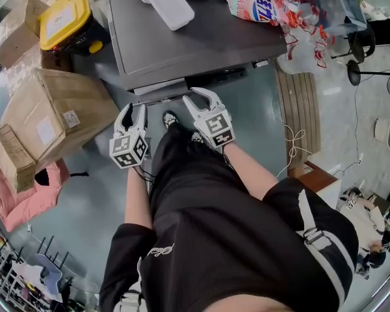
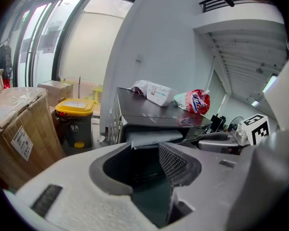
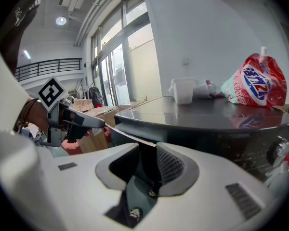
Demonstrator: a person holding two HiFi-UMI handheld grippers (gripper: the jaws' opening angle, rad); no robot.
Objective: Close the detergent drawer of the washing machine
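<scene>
The dark grey washing machine (image 1: 182, 38) stands ahead, and its pale detergent drawer (image 1: 159, 91) sticks out of the front at the top left. My left gripper (image 1: 134, 109) hovers just in front of the drawer, open and empty; in the left gripper view the drawer (image 2: 149, 137) shows beyond the gap of the left gripper (image 2: 147, 160). My right gripper (image 1: 200, 97) sits by the drawer's right end, close to the machine's front. In the right gripper view the drawer's thin edge (image 3: 127, 134) runs toward the right gripper (image 3: 147, 162), whose jaws stand apart with nothing pressed between them.
On the machine lie a red-and-white detergent bag (image 1: 257, 5) and a white container (image 1: 169, 4). A big cardboard box (image 1: 52, 116) and a yellow-lidded bin (image 1: 65, 15) stand to the left. A slatted wooden bench (image 1: 302, 109) is on the right. My shoes (image 1: 170, 119) are below the drawer.
</scene>
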